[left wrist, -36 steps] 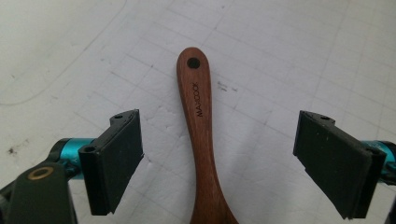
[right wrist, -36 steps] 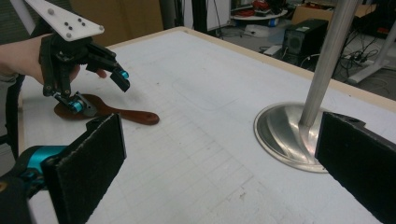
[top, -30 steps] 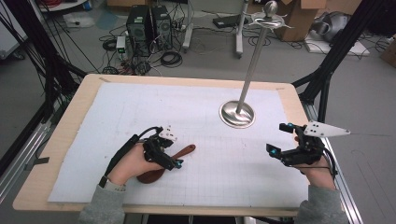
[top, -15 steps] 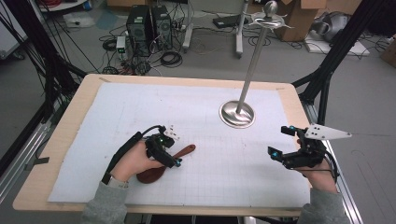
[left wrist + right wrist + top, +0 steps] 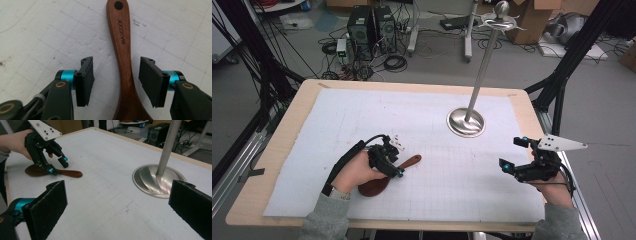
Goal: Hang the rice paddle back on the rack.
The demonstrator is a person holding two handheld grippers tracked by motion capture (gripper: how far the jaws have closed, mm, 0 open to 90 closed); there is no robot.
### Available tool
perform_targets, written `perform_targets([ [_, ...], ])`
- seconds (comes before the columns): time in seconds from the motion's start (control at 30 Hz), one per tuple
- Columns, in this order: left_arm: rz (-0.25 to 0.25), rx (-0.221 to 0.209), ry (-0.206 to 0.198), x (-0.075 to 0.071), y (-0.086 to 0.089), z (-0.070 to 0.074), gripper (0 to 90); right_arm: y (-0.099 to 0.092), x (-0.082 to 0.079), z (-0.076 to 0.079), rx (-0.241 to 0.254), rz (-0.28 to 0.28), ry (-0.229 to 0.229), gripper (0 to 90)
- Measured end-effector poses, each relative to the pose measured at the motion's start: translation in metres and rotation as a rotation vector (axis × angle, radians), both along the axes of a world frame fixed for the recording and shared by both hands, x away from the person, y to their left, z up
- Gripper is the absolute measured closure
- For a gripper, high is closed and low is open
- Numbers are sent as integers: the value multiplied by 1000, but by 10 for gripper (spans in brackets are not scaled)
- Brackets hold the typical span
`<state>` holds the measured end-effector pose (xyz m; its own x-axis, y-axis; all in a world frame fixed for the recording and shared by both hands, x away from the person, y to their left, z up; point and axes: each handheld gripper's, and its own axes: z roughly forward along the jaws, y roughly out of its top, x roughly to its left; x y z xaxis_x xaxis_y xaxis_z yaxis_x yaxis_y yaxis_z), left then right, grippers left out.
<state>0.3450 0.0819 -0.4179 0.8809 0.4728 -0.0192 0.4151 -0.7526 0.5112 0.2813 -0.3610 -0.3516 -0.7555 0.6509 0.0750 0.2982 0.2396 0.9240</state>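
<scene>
- Our left tongs sit low over the wooden spoon, one jaw on each side of the handle; the jaws have just been closing, but a gap shows on both sides, so they are apart and not yet clamped.
- The spoon lies flat on the white mat of the worktop, near the front left; in the high view its bowl sits under our left hand and its handle runs out to the right, away from us.
- To do this grasp well, we judge that the jaws should close squarely on the narrow neck where they now stand, with the pads flat against the handle's edges. The wood looks smooth and rounded, so a skewed pinch could let it swivel or slip out.
- We would keep the tongs low until the pads bite, then lift straight up.
- Our right tongs hover at the front right, jaws wide apart with nothing between them, well apart from the spoon.
- A metal stand with a round base and a tall pole rises toward the back right; nothing lies between it and the spoon.
- Computer towers, cables and boxes sit on the floor beyond the worktop, out of our way.
</scene>
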Motion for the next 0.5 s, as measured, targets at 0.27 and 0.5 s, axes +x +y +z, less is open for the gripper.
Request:
perform_targets([
  [0.27,3,16,-8,-2,-2,1,522,0,1,-1,-4,6,2,4],
  [0.5,0,32,8,-4,-5,3,620,-1,0,-1,0,2,8,4],
])
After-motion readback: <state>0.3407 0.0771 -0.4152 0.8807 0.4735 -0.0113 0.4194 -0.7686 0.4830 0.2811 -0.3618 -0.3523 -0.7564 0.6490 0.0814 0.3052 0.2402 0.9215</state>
